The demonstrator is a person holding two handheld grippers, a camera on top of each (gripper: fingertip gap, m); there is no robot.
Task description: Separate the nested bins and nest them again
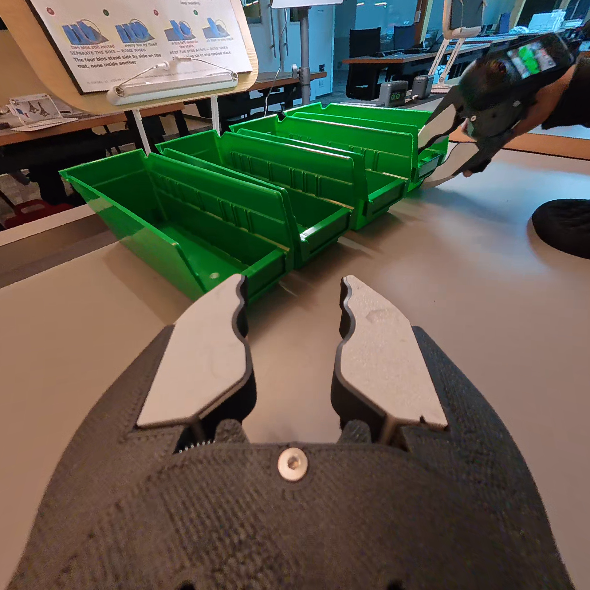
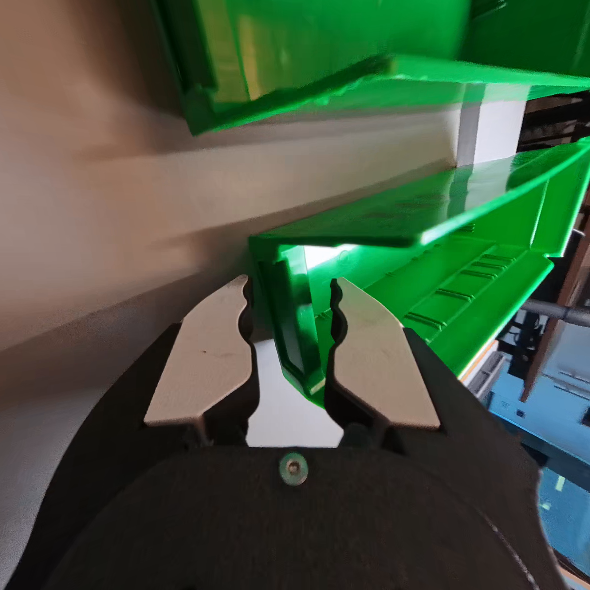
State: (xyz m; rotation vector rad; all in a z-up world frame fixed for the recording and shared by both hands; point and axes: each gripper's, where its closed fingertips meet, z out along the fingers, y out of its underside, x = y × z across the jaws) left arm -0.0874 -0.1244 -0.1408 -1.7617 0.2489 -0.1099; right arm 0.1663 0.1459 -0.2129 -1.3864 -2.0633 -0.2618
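Four green bins (image 1: 223, 204) stand side by side on a plain grey surface (image 1: 415, 287) in an office-like room with desks behind and an instruction board (image 1: 143, 44) on a stand. The left gripper (image 1: 292, 306) hovers empty, fingers apart. The right gripper (image 2: 289, 316) straddles the far bin's front lip (image 2: 297, 335), fingers apparently not yet clamped, though blur obscures this.

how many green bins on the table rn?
4, side by side in a row: nearest bin by the left tool, second bin, third bin, and farthest bin, its front straddled by the right tool.
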